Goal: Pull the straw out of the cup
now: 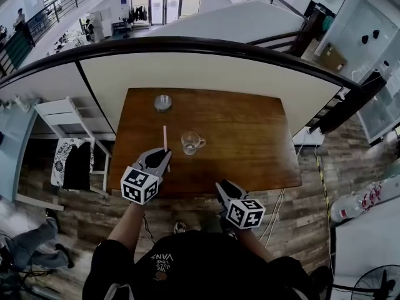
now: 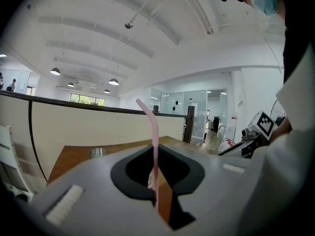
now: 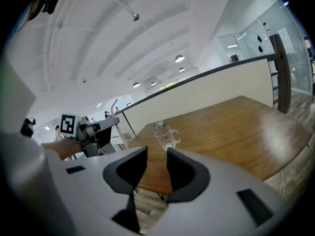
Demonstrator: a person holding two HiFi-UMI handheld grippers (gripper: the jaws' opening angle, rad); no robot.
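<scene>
A clear glass cup (image 1: 193, 142) with a handle stands near the middle of the brown table (image 1: 250, 136), with nothing in it; it also shows in the right gripper view (image 3: 167, 137). My left gripper (image 1: 164, 159) is left of the cup, over the table's front part, shut on a pink bendy straw (image 1: 165, 135). The straw (image 2: 154, 151) stands upright between that gripper's (image 2: 156, 181) pads, its bent tip leaning left, clear of the cup. My right gripper (image 1: 223, 188) hangs at the table's front edge, and its (image 3: 156, 163) jaws are slightly apart with nothing between them.
A small round metal tin (image 1: 163, 102) sits at the table's far side behind the cup. A cream partition wall with a dark rail (image 1: 206, 42) runs behind the table. A white chair with dark clothing (image 1: 75, 161) stands left of the table.
</scene>
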